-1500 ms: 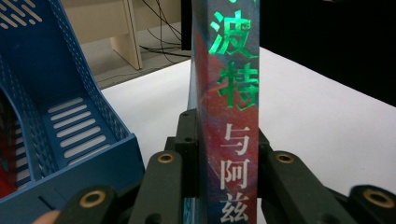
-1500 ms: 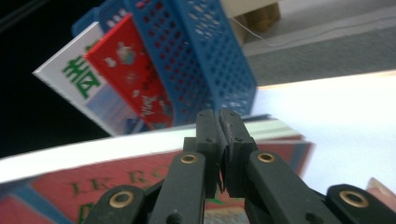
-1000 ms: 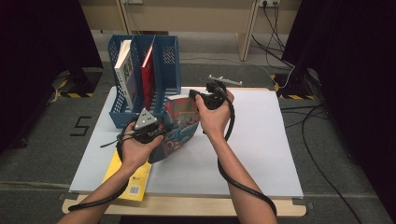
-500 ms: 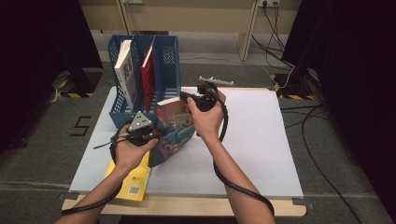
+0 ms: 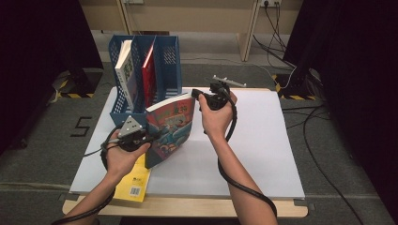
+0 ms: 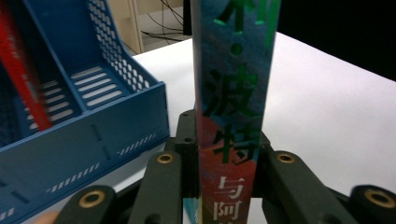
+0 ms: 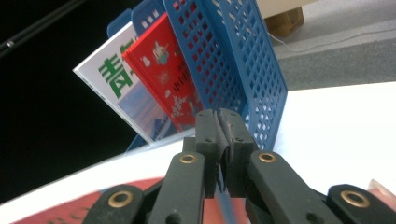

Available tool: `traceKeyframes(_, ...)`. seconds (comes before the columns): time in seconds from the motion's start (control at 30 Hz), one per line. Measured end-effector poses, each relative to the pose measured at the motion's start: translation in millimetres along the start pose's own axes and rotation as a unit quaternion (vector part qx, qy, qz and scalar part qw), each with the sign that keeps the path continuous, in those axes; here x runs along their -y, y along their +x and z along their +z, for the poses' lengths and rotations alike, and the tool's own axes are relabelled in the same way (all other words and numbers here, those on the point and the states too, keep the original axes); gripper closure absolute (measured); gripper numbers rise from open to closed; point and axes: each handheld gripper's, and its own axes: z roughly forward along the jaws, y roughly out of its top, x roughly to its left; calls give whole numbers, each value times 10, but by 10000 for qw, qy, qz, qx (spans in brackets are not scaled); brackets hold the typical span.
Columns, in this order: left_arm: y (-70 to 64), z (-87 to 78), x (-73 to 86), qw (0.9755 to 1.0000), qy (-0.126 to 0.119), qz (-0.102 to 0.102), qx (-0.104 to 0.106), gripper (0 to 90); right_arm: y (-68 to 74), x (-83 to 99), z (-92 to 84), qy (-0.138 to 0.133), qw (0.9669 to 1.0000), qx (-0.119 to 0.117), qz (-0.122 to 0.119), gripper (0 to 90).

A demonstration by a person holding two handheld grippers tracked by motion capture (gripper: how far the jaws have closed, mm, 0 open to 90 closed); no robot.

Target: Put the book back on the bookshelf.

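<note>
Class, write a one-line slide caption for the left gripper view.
Left gripper clamps an upright colourful book by its spine beside the blue file rack.

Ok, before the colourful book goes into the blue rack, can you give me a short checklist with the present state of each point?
1. Left gripper clamped on colourful book spine: ok.
2. Right gripper pinching the book's cover at its top corner: ok.
3. Book upright, lower edge on white table: ok.
4. Right slot of blue rack free: ok.
5. Red book and white book lean in their own slots: ok.
6. Yellow book clear of the path: ok.
</note>
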Motion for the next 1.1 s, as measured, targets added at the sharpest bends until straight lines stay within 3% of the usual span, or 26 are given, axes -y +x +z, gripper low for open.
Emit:
traceKeyframes(0.07, 25, -36, 29, 10000, -18, 31, -61, 737, -12, 12, -4, 31, 10000, -77, 15, 860)
traceKeyframes(0.27, 102, -141, 101, 9999, -79, -36, -143, 737, -39, 0, -74, -35, 10000, -17, 33, 863)
traceKeyframes(0.6, 187, -233, 174, 9997, -198, 59, -137, 733, -250, 86, -190, 52, 9998, 198, 59, 860)
traceKeyframes(0.83, 172, -224, 177, 9995, -236, 46, -192, 728, -471, 193, -305, 102, 9992, 343, 173, 847)
traceKeyframes(1.1, 194, -224, 183, 9993, -321, 45, -207, 712, -628, 330, -341, 234, 9981, 450, 356, 837)
